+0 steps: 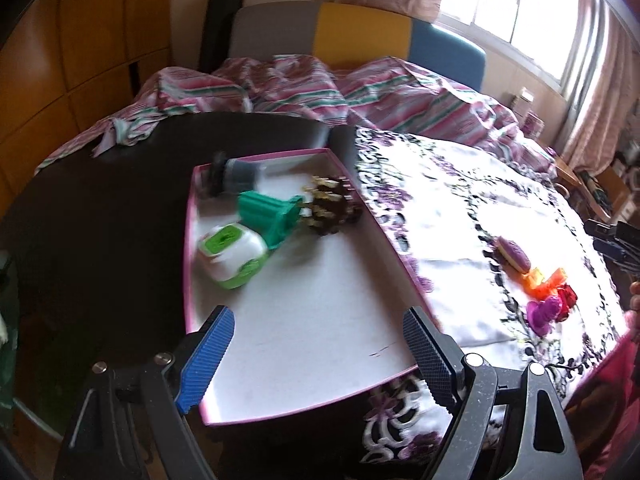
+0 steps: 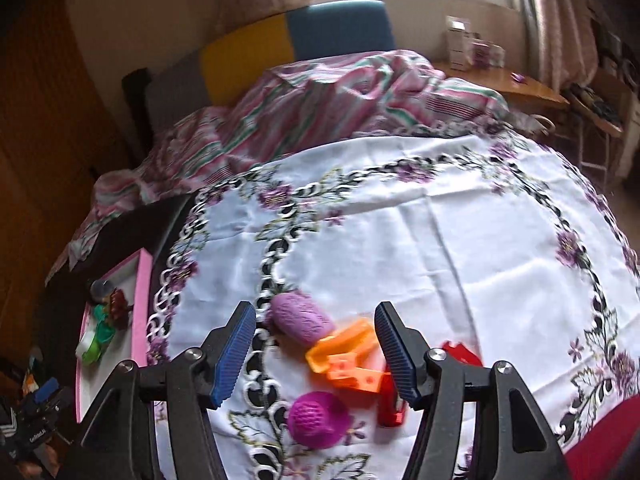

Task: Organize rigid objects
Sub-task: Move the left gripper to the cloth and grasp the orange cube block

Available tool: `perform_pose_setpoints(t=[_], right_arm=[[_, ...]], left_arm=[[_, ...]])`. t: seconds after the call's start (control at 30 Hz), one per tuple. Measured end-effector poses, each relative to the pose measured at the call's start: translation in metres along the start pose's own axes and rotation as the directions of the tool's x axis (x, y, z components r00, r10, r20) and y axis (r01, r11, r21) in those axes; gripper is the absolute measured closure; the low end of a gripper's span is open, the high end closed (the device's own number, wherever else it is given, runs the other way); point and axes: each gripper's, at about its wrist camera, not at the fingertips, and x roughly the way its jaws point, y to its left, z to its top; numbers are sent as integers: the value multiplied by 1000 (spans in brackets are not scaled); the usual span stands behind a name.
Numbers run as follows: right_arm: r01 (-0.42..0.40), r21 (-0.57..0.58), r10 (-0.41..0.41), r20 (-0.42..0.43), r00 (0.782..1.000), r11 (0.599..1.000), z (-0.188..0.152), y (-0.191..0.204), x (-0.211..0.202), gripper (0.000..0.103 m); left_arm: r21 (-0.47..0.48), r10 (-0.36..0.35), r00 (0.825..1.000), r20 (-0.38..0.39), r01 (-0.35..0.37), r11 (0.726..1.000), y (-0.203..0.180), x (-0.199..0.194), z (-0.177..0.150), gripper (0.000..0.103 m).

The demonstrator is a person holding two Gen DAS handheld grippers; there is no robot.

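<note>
A pink-rimmed white tray holds a white-and-green piece, a green printed piece, a brown spiky piece and a grey piece. My left gripper is open and empty above the tray's near end. On the floral cloth lie a lilac oval piece, an orange piece, a magenta piece and a red piece. My right gripper is open just above them, the orange piece between its fingers. The tray also shows in the right wrist view.
The tray sits on a dark table beside the white floral cloth. A bed with striped bedding lies behind. A wooden desk stands at the far right. The right gripper shows at the edge of the left wrist view.
</note>
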Motion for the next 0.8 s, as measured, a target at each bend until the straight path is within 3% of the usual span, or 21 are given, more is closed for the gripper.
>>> perform_pose_setpoints(t=[0.07,0.13,0.3,0.53,0.8], right_arm=[[9,57,-9,4,1000,998,-3,-17,1,40],[-37,148,38,-2,999,988,-3,-34,5,40],[-113,360,108,36,994,926,-11,-74,5,40],[-172,407,154,77,985,897,-13,-82,3,40],[-210,420,192,86,978,883,-16,-85,6,40]], left_arm=[[28,-41,999,-17,42,999,-12,5,4,17],[56,-53,998,-16,54,997,-24,7,7,17],[141,-112,993,-44,117,983,-64,20,13,17],[205,-220,967,-129,243,948,-119,44,17,18],[190,-288,929,-234,335,923,-171,73,28,30]])
